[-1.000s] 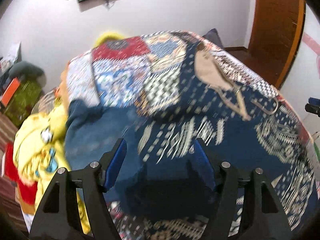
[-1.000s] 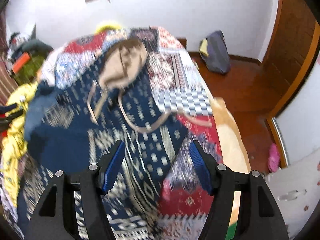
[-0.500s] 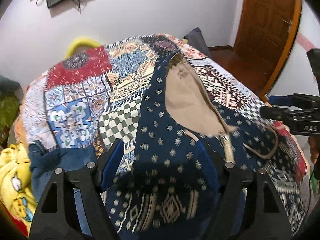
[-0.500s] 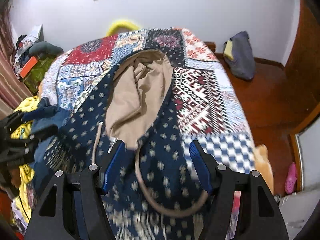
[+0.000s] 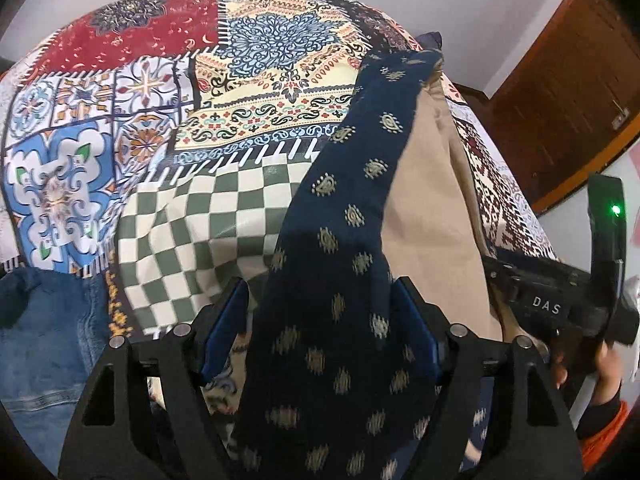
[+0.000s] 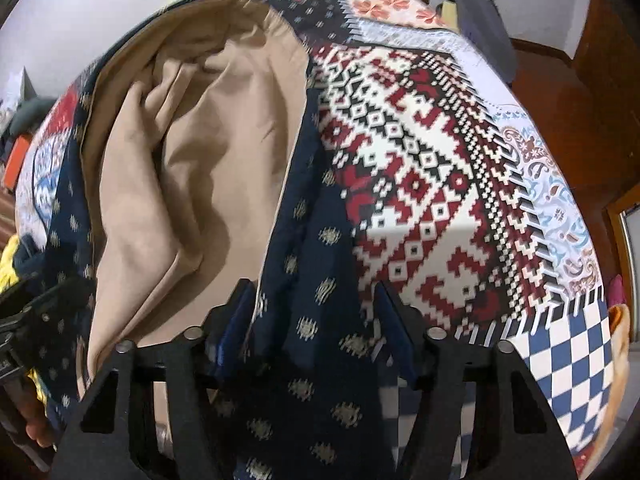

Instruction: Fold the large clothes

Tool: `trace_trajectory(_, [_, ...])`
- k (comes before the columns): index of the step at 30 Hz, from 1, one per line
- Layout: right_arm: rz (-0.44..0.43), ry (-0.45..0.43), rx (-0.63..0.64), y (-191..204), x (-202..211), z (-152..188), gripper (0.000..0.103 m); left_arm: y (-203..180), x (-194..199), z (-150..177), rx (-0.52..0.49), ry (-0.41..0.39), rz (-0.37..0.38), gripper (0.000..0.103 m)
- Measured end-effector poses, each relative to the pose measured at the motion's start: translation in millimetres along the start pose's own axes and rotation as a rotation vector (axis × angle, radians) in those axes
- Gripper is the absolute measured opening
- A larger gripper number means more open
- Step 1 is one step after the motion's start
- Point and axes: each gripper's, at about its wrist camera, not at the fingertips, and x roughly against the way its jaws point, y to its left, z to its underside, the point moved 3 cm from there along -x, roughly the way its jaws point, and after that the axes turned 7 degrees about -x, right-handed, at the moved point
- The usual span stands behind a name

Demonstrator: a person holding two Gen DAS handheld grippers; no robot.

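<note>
both wrist views look steeply down along their own fingers, close over the bed (image 5: pixel 168 216). left view faces its left half; right view faces the right half (image 6: pixel 420 184). shared: navy garment (image 5: pixel 344 264) with tan lining (image 6: pixel 208 168).

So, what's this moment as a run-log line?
navy patterned garment on quilt | left gripper open, cloth between | right gripper jaws just been closing, cloth between, not yet pinched
</note>
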Motion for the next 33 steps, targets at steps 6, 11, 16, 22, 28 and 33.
trace_trajectory(6, [0.021, -0.033, 0.075, 7, 27, 21, 0.008, -14, 24, 0, -0.048, -0.091, 0.016, 0.007])
trace_trajectory(11, [-0.068, -0.110, 0.125, 18, 96, 57, 0.008, -33, 86, 16, -0.178, -0.178, -0.028, 0.006])
trace_trajectory(16, [-0.138, -0.193, 0.181, 29, 174, 104, 0.008, -48, 153, 54, -0.264, -0.218, -0.006, 0.006])
trace_trajectory(22, [-0.151, -0.219, 0.234, 37, 222, 163, 0.008, -53, 184, 121, -0.297, -0.188, 0.005, 0.006])
trace_trajectory(28, [-0.114, -0.183, 0.228, 22, 215, 213, 0.008, -51, 169, 182, -0.284, -0.111, -0.004, 0.006])
trace_trajectory(33, [-0.048, -0.126, 0.195, 0, 188, 236, 0.010, -44, 135, 222, -0.291, -0.033, -0.067, 0.008])
